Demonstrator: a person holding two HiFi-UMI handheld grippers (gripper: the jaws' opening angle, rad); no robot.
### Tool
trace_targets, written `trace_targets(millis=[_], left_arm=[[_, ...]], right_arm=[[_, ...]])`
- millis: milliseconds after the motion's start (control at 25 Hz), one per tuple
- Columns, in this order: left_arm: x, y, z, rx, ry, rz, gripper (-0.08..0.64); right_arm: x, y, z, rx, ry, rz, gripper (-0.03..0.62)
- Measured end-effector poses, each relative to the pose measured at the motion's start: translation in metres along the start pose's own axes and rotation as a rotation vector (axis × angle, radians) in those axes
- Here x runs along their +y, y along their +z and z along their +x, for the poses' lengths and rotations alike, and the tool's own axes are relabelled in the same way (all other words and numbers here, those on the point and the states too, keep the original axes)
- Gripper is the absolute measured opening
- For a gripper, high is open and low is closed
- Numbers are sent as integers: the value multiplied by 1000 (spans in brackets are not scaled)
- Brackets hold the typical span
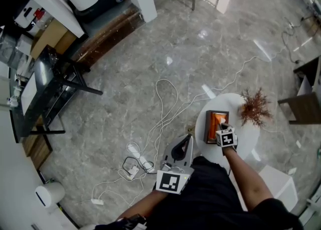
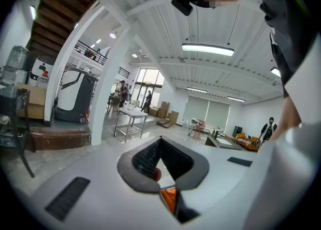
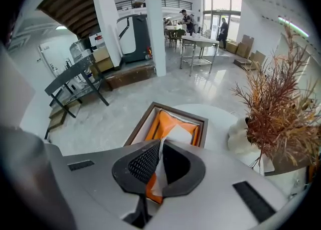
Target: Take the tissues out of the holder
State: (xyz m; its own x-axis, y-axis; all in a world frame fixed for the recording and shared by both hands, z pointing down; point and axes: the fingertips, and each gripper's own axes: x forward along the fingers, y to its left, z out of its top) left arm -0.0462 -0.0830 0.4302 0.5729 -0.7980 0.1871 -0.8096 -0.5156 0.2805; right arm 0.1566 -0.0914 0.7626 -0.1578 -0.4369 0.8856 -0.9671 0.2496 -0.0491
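Note:
The tissue holder [image 1: 209,124], a brown wooden box, lies on a round white table [image 1: 251,134] and holds an orange tissue pack [image 3: 170,122]. A white tissue [image 3: 179,136] sticks up out of the pack's slot. My right gripper [image 3: 160,146] is shut on that tissue, which runs down between the two pads; in the head view the right gripper [image 1: 220,124] sits right over the holder. The left gripper [image 1: 186,141] hangs off the table's left edge, above the floor. In its own view the left gripper [image 2: 159,141] has its tips together with nothing between them.
A dried reddish-brown plant [image 1: 255,107] stands in a white vase [image 3: 242,138] on the table, right of the holder. White cables [image 1: 165,103] and a power strip [image 1: 133,169] lie on the marble floor to the left. A dark table [image 1: 45,93] stands far left.

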Motion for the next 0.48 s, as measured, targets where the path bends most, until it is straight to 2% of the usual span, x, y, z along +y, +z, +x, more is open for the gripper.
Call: trace_targets(millis=[480], left_arm=[[-10,-7,-7,5,-53,-69,-2]], right_arm=[[-1,8,-27,-24,-45,21,12]])
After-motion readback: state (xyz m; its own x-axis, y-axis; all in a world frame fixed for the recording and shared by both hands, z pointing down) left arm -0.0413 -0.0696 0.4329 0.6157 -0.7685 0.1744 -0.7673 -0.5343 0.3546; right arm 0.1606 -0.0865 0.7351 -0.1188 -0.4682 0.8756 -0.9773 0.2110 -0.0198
